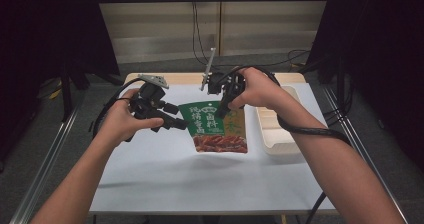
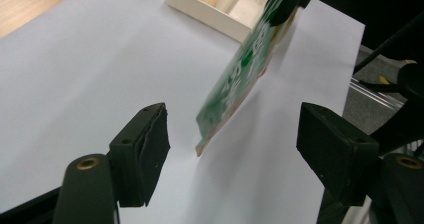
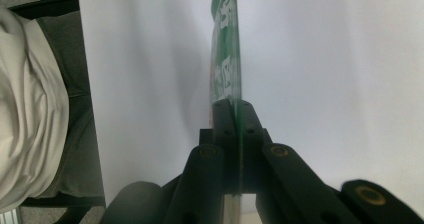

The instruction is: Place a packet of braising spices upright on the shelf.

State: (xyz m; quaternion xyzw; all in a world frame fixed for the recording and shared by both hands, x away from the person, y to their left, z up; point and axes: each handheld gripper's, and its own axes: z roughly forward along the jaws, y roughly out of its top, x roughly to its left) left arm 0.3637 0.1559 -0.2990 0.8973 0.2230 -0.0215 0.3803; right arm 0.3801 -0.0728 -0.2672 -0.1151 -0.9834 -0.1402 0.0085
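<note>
A green snack bag (image 1: 217, 127) with white lettering and a red food picture hangs above the white table. My right gripper (image 1: 221, 110) is shut on its top edge; in the right gripper view the bag (image 3: 226, 59) runs edge-on out from between the pressed jaws (image 3: 234, 115). My left gripper (image 1: 181, 124) sits at the bag's left edge. In the left gripper view it (image 2: 232, 134) stands open, and the bag's near corner (image 2: 235, 86) hangs between the two pads without touching either.
A cream compartment tray (image 1: 278, 129) stands just right of the bag, also at the top of the left gripper view (image 2: 210, 4). The white sheet (image 1: 165, 169) covers the table, with wood showing along the far edge. Cables trail from both grippers.
</note>
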